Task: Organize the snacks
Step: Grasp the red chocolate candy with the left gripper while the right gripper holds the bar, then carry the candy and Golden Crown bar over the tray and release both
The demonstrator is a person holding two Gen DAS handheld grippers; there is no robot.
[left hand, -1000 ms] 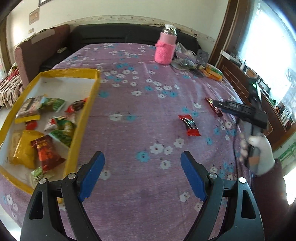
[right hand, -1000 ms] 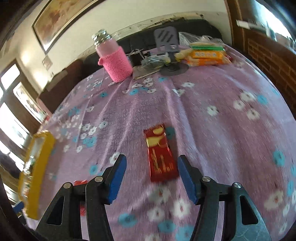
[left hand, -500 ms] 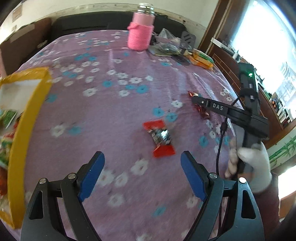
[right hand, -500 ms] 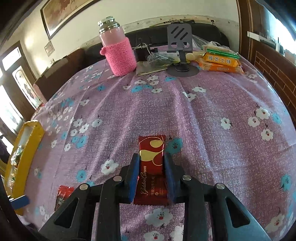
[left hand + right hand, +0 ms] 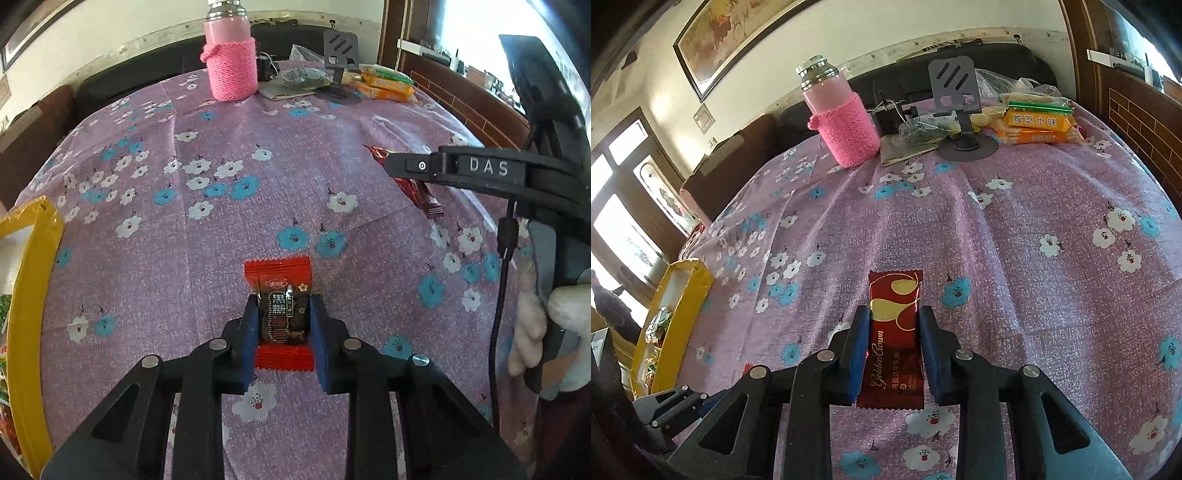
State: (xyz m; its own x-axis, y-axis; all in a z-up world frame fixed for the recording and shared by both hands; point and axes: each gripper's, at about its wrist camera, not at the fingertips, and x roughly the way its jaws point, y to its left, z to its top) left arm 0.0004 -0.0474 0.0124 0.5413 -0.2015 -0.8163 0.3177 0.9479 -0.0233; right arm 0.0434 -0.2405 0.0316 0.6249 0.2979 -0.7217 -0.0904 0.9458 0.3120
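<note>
A small red candy packet [image 5: 277, 273] with a dark middle lies on the purple flowered tablecloth [image 5: 221, 229]. My left gripper [image 5: 282, 301] is shut on it, blue pads pressing both sides. A dark red Golden Crown bar [image 5: 894, 288] lies on the same cloth, and my right gripper [image 5: 894, 312] is shut on its lower half. From the left wrist view that bar [image 5: 419, 192] shows under the right gripper [image 5: 395, 166], held by a white-gloved hand [image 5: 554, 325]. The yellow-rimmed tray [image 5: 33, 258] with several snacks sits at the far left.
A pink knit-covered bottle [image 5: 846, 129], a grey phone stand [image 5: 960, 110], a plastic bag and orange biscuit packs [image 5: 1038, 125] stand along the table's far edge. The yellow tray [image 5: 683, 314] is left of the right gripper. A dark sofa lies behind the table.
My left gripper swung right, away from the tray, came down over the red candy packet and closed on it. My right gripper closed on the dark red bar and stayed in place.
</note>
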